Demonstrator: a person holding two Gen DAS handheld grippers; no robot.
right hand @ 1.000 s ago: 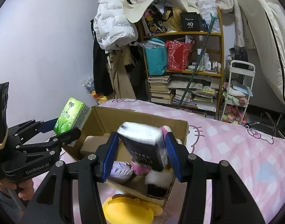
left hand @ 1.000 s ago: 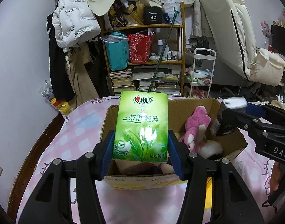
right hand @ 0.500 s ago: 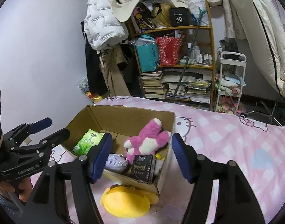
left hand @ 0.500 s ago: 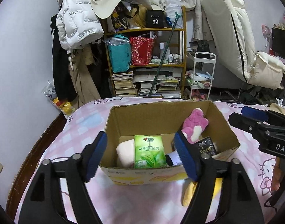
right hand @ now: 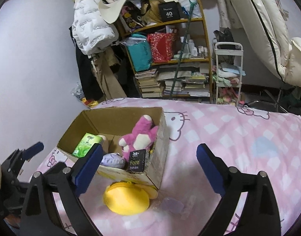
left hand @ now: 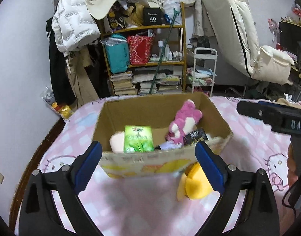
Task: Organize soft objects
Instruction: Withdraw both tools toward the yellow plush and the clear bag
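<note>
Pink bed (right hand: 229, 137): cardboard box (left hand: 162, 160) at frame centre holds green tissue pack (left hand: 138, 138), long axis upright. Left gripper (left hand: 148, 162) and right gripper (right hand: 149, 162) fingers released, empty.

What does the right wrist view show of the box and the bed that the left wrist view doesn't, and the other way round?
Only the right wrist view shows the lilac soft item inside the cardboard box, a clear crinkled wrapper on the bedspread, and the whole yellow plush.

Only the left wrist view shows the printed front wall of the box and a pale cream item behind the green tissue pack.

Both show the green tissue pack, the pink plush, the black pack, the yellow plush outside the box, and both grippers with jaws open and empty.
</note>
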